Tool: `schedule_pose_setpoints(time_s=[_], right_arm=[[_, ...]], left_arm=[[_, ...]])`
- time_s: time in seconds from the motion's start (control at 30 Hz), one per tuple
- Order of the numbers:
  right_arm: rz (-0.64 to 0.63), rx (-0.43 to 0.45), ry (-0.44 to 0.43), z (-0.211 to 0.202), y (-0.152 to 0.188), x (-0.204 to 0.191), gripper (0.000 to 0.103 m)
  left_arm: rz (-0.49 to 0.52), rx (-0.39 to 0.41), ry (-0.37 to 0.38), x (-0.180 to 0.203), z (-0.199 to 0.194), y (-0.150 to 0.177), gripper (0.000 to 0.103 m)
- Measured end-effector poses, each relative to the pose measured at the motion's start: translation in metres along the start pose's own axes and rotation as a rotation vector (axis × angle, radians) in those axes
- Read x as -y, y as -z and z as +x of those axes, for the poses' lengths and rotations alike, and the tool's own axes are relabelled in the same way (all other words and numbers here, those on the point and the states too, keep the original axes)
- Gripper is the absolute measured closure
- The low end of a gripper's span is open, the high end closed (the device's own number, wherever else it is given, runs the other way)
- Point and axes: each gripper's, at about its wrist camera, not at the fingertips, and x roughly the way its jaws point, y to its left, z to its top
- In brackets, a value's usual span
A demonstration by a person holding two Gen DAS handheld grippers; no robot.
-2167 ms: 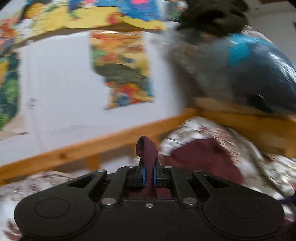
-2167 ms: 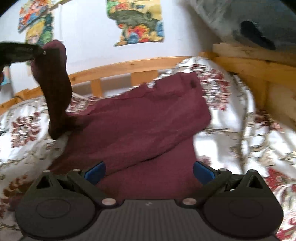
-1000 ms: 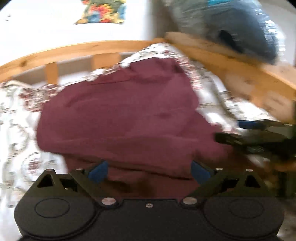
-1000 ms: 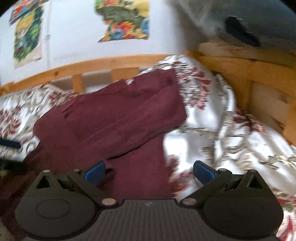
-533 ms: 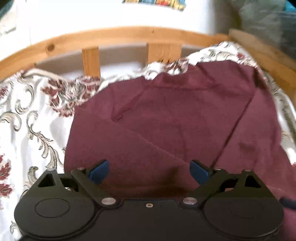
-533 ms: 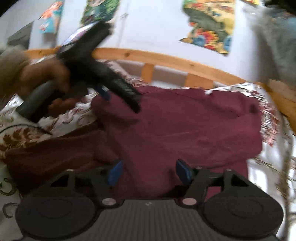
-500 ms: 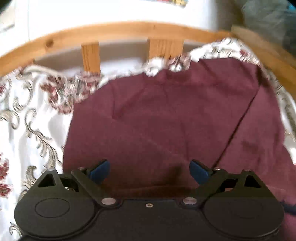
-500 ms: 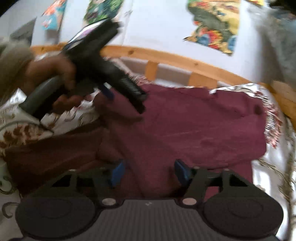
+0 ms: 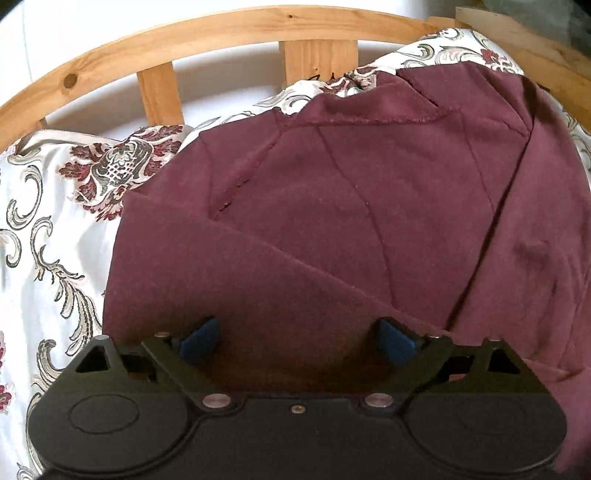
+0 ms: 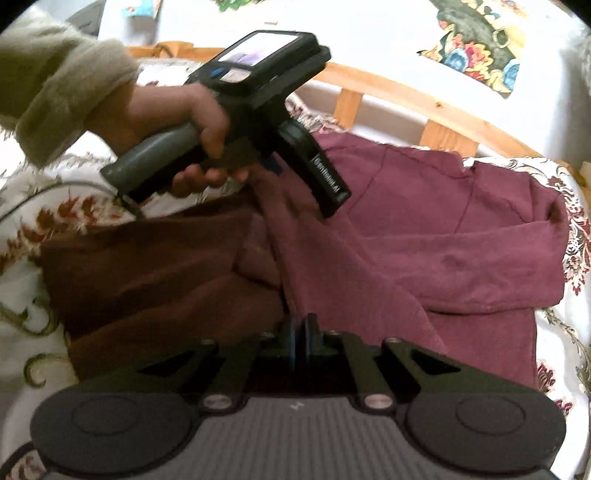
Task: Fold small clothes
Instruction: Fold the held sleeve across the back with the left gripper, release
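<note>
A maroon long-sleeved top (image 9: 369,206) lies spread on the floral bedspread (image 9: 48,236), with one sleeve folded across its body. My left gripper (image 9: 297,339) hovers open over its near left part, the blue pads wide apart and nothing pinched between them. In the right wrist view the top (image 10: 461,236) fills the middle. My right gripper (image 10: 300,328) is shut on a raised ridge of the maroon fabric near the lower hem. The left gripper (image 10: 306,184) shows there too, over the cloth, held by a hand (image 10: 159,110) in a beige sleeve.
A curved wooden bed rail (image 9: 229,29) with upright slats runs behind the top, against a white wall. A colourful poster (image 10: 476,40) hangs on that wall. Floral bedspread (image 10: 565,332) shows on both sides of the garment.
The right gripper's jaws have gone from half open to shut, pinching a fold of the top. The left gripper has stayed open and nearly still over the cloth.
</note>
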Motion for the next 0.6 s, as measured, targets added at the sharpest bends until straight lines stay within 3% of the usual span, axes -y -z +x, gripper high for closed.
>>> schedule_pose_setpoints(time_s=[0.17, 0.3, 0.53, 0.6], right_arm=[[0.023, -0.003, -0.015, -0.003, 0.001, 0.002, 0.092], [0.076, 0.037, -0.042, -0.018, 0.006, 0.012, 0.051], [0.106, 0.022, 0.007, -0.039, 0.009, 0.033, 0.028], [0.129, 0.018, 0.025, -0.048, 0.008, 0.042, 0.015]], left_arm=[[0.008, 0.018, 0.004, 0.001, -0.006, 0.003, 0.007], [-0.031, 0.042, 0.06, -0.004, -0.028, 0.011, 0.004], [-0.042, 0.13, 0.116, -0.012, -0.095, 0.046, 0.001], [0.004, 0.146, 0.122, -0.011, -0.118, 0.06, 0.001]])
